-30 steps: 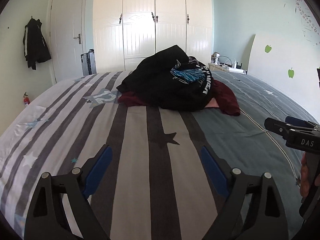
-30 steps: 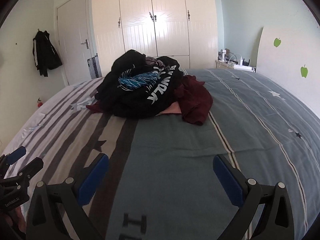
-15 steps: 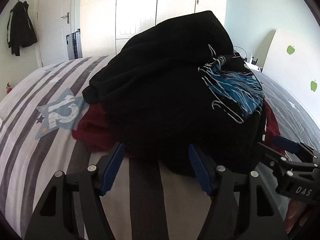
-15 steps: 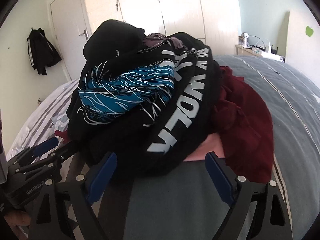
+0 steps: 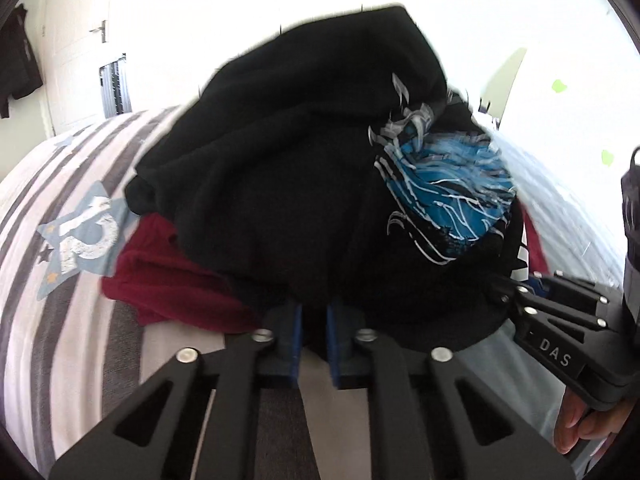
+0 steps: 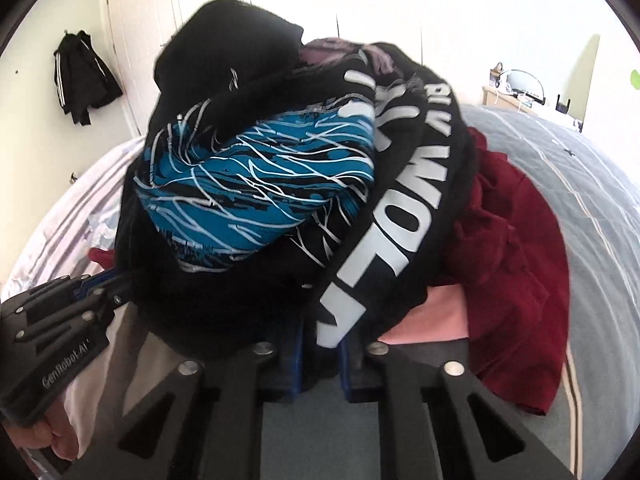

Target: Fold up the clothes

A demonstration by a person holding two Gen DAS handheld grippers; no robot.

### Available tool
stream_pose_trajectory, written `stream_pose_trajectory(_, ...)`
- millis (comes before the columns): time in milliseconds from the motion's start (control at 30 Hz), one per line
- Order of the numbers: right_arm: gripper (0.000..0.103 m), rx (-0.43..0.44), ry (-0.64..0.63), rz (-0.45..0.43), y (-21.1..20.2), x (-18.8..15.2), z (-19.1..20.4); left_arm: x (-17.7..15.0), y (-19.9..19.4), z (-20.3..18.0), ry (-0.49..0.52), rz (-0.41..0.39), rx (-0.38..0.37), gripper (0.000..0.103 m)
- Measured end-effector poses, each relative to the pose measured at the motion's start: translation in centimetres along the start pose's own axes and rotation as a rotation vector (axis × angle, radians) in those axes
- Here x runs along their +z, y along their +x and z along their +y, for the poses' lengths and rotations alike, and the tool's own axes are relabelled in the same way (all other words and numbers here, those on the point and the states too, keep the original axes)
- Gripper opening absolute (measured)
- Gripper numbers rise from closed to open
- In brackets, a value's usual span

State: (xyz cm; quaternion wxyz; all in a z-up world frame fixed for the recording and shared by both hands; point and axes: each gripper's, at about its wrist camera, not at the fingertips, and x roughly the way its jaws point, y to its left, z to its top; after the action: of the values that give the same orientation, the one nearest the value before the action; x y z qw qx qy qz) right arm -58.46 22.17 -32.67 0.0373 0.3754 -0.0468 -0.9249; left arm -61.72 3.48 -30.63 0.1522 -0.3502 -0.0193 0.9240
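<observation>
Both sets of jaws have just been closing. Left gripper (image 5: pixel 314 330) is clamped on the near hem of the black garment (image 5: pixel 280 168); right gripper (image 6: pixel 320 350) pinches the same hem (white-lettered fold). Garment tops the clothes pile on the bed (image 6: pixel 608 216), maroon garment (image 6: pixel 516 264) beneath.

Black two-finger grippers with blue pads: two, the left gripper (image 5: pixel 313 334) and the right gripper (image 6: pixel 319 354)
Black printed garment with blue and white graphic (image 6: pixel 256 192): one
Dark red crumpled garments (image 6: pixel 516 264): at least one
Pink cloth (image 6: pixel 432 316): one
Striped star-print bedspread (image 5: pixel 60 320): one
Black jacket hanging on wall (image 6: pixel 84 76): one
</observation>
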Motion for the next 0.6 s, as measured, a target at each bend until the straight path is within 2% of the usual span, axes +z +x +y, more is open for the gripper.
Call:
stream_pose_trajectory(233, 0.007, 0.025, 0.021, -0.061, -7.4, -2.0, -0.6, -1.6, -8.3, -0.4, -0.027, -0.059, -0.045, 0.005)
stream_pose_trajectory(333, 0.007, 0.023, 0.023, -0.089, -11.2, -3.4, -0.8, -3.8, -12.6, -1.7, 0.023, -0.077, -0.068, 0.005)
stream_pose_trajectory(433, 0.007, 0.033, -0.014, -0.109, -15.4, -6.0, -0.6, -6.3, -16.5, -2.0, 0.063, -0.091, -0.092, 0.005)
stream_pose_trajectory(600, 0.007, 0.073, -0.107, -0.118, -22.2, -12.5, 0.8, -12.6, -23.4, -2.1, 0.068, -0.111, -0.12, 0.005)
